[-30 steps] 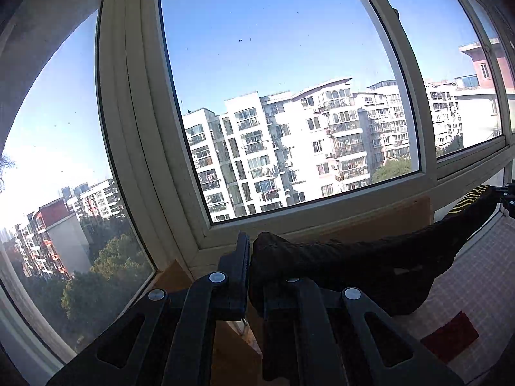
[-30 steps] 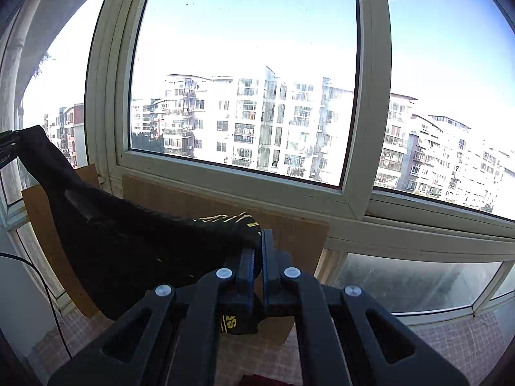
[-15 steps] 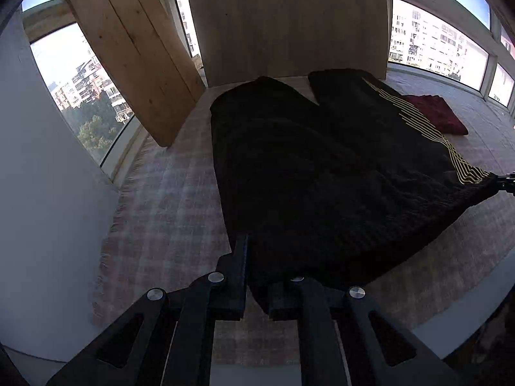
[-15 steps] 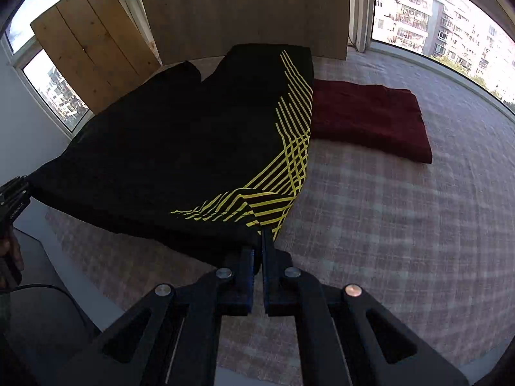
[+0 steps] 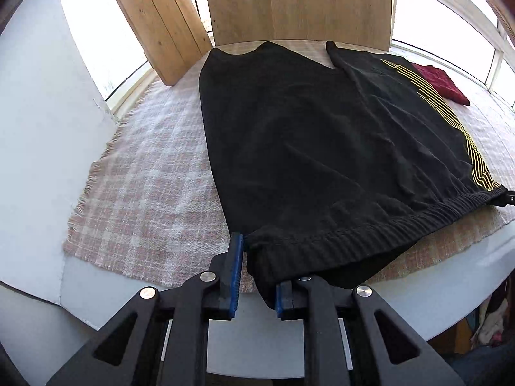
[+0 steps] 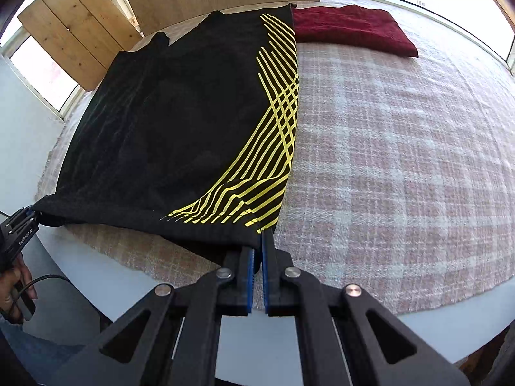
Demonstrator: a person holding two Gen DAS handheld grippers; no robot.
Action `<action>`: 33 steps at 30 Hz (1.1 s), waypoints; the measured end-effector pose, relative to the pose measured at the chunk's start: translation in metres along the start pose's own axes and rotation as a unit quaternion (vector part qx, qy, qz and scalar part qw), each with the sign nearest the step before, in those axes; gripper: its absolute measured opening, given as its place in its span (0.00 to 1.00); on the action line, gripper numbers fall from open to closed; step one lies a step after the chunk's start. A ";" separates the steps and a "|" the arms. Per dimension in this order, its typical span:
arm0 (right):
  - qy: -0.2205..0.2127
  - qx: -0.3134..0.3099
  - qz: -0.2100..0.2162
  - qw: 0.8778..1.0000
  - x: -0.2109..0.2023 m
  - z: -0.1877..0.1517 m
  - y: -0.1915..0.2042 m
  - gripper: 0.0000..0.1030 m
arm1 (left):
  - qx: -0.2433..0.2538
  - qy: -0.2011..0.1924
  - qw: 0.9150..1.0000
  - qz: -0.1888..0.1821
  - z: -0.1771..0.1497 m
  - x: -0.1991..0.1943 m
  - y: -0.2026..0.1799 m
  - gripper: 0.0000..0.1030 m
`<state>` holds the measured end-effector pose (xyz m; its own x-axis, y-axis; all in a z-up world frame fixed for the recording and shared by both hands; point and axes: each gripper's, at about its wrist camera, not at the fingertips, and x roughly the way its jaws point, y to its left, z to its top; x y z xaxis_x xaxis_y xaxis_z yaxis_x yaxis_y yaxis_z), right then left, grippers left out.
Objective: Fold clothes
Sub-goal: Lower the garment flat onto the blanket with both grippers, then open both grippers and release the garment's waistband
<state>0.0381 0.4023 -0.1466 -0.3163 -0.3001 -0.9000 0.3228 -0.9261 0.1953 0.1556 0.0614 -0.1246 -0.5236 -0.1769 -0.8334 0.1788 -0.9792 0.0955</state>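
Black shorts (image 5: 305,135) with yellow stripes (image 6: 273,122) lie flat on a pink plaid cloth (image 6: 402,160), with the ribbed waistband nearest me. My left gripper (image 5: 256,276) stands open at the waistband's left corner. The fabric hangs between its blue pads (image 5: 234,276), and a gap shows beside the left pad. My right gripper (image 6: 257,257) is shut on the waistband's right corner, by the yellow stripes. In the right wrist view the left gripper (image 6: 22,225) sits at the far left, held by a hand (image 6: 11,289). The right gripper's tip (image 5: 507,197) shows at the right edge of the left wrist view.
A folded dark red cloth (image 6: 351,29) lies at the back right, touching the shorts' hem. Wooden boards (image 5: 161,22) lean against the windows behind the white table (image 5: 450,273). The plaid cloth (image 5: 154,193) stretches wide to the right of the shorts.
The shorts, held up before the window a second ago, came down and now lie flat on the plaid cloth. The left gripper's fingers have parted from the waistband corner.
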 end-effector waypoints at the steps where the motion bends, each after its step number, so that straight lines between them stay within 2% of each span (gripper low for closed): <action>1: -0.004 0.007 0.000 1.000 -0.001 -0.003 -0.002 0.04 | 0.003 -0.001 1.000 0.000 0.001 -0.001 -0.002 0.16; 4: -0.015 0.030 0.000 0.999 -0.006 -0.012 -0.014 0.04 | 0.018 0.006 1.000 -0.002 0.000 0.004 -0.008 0.18; 8: -0.023 0.043 -0.005 0.999 -0.007 -0.023 -0.023 0.04 | 0.015 0.009 1.000 -0.013 0.001 0.021 -0.002 0.22; 15: -0.037 0.033 -0.020 0.999 -0.013 -0.031 -0.013 0.04 | -0.011 0.002 1.000 -0.018 0.002 0.030 0.008 0.27; 18: -0.036 0.034 -0.024 0.998 -0.015 -0.031 -0.011 0.04 | -0.011 0.004 1.000 -0.014 0.003 0.028 0.011 0.31; 19: -0.034 0.034 -0.025 0.999 -0.014 -0.029 -0.010 0.04 | -0.013 0.005 1.000 -0.011 0.002 0.028 0.012 0.36; 20: -0.032 0.034 -0.027 0.999 -0.012 -0.027 -0.009 0.09 | -0.015 0.007 1.000 -0.006 0.002 0.028 0.013 0.43; 22: -0.031 0.035 -0.032 0.998 -0.010 -0.025 -0.007 0.14 | -0.019 0.010 1.000 0.006 0.002 0.026 0.015 0.49; 24: -0.034 0.037 -0.040 0.998 -0.013 -0.025 -0.008 0.29 | -0.019 0.012 1.000 0.014 0.001 0.022 0.018 0.56; 26: -0.045 0.039 -0.039 0.997 -0.024 -0.028 -0.013 0.40 | -0.016 0.009 1.000 0.013 0.001 0.016 0.022 0.64; 27: -0.051 0.040 -0.039 0.997 -0.029 -0.030 -0.015 0.44 | -0.014 0.006 1.000 0.011 0.001 0.012 0.024 0.65; 29: -0.062 0.022 -0.044 0.997 -0.042 -0.037 -0.012 0.47 | -0.009 -0.001 1.000 0.007 0.001 0.005 0.029 0.69; 33: -0.069 -0.004 -0.050 0.996 -0.051 -0.037 -0.001 0.47 | 0.001 -0.013 1.000 -0.002 0.001 -0.009 0.036 0.70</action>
<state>0.0866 0.4264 -0.1153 -0.4659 -0.2359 -0.8528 0.2904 -0.9512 0.1044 0.1665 0.0273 -0.1131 -0.5451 -0.1759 -0.8197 0.1760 -0.9800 0.0932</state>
